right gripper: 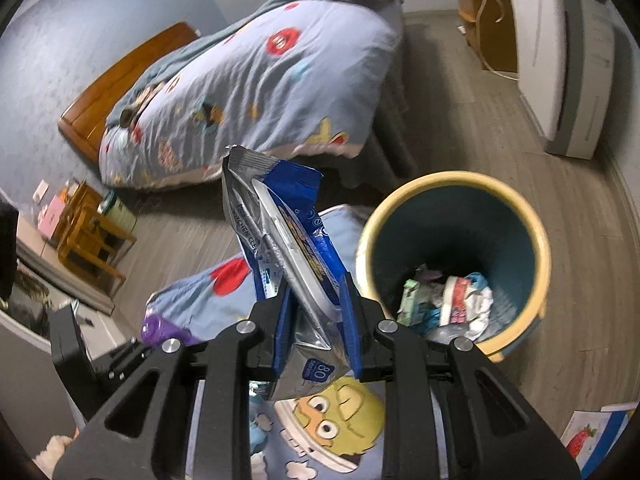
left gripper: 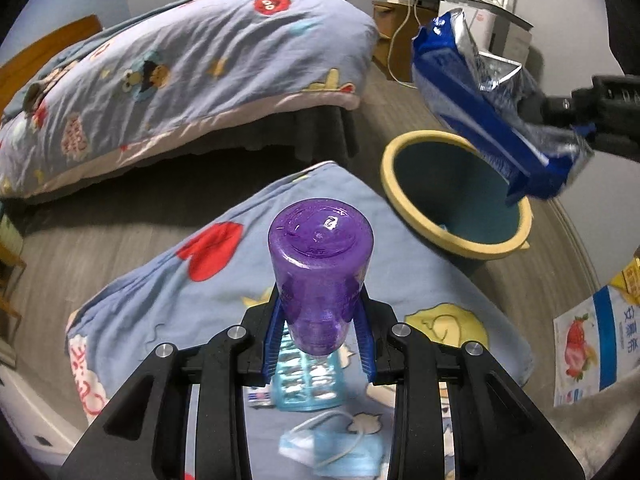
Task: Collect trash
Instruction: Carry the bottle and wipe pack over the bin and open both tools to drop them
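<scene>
Left wrist: left claw [left gripper: 320, 332] clamps purple bottle [left gripper: 320, 268], tilted down; right claw [right gripper: 318, 320] clamps blue wrapper [right gripper: 288, 240] beside bin [right gripper: 516, 204]

Two beds [left gripper: 192, 68], one bin [left gripper: 460, 196], one purple bottle [left gripper: 320, 264], one blue wrapper [left gripper: 480, 96], one mask [left gripper: 328, 452].

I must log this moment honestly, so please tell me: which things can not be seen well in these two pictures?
- Bottle cap: left view, hidden between the tongs' fingers.
- Mask: left view, blurred, partly behind the tongs' frame.
- Bin contents: right view, crumpled and dim, kinds unclear; left view, hidden by the rim and the wrapper.
- Strawberry bag: cut by the edge in both views.
</scene>
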